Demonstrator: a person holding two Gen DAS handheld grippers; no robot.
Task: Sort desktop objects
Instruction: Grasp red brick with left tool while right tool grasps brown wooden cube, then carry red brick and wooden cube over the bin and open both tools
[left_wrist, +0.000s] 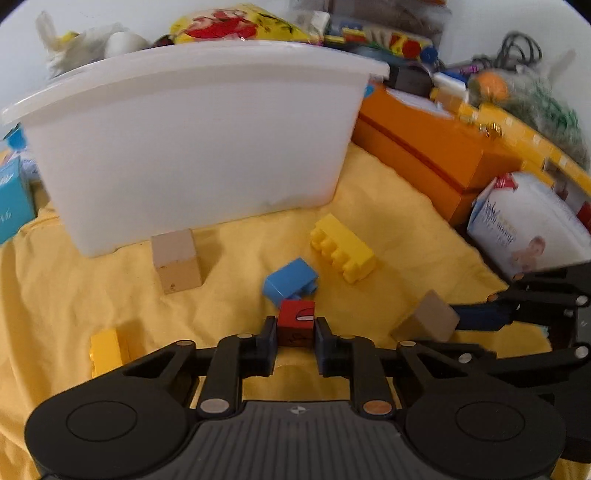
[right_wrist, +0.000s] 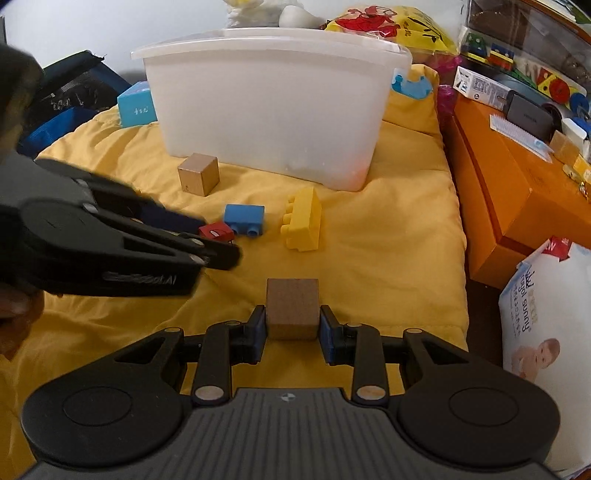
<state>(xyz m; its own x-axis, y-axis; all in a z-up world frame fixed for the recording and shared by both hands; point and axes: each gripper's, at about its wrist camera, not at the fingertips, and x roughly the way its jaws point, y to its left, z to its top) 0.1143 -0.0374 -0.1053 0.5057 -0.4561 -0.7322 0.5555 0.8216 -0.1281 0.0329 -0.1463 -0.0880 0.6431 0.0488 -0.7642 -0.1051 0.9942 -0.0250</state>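
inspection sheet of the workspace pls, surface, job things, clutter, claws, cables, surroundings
surface: rumpled yellow cloth.
job's things: white bin at the back; before it a wooden cube, blue brick, yellow brick; another yellow brick near the left claw.
clutter: orange box, wipes pack, teal box.
grippers: left claw shut on red cube; right claw shut on brown wooden cube.
cables: dark cords, back right.
surroundings: toys and packets piled behind the bin.
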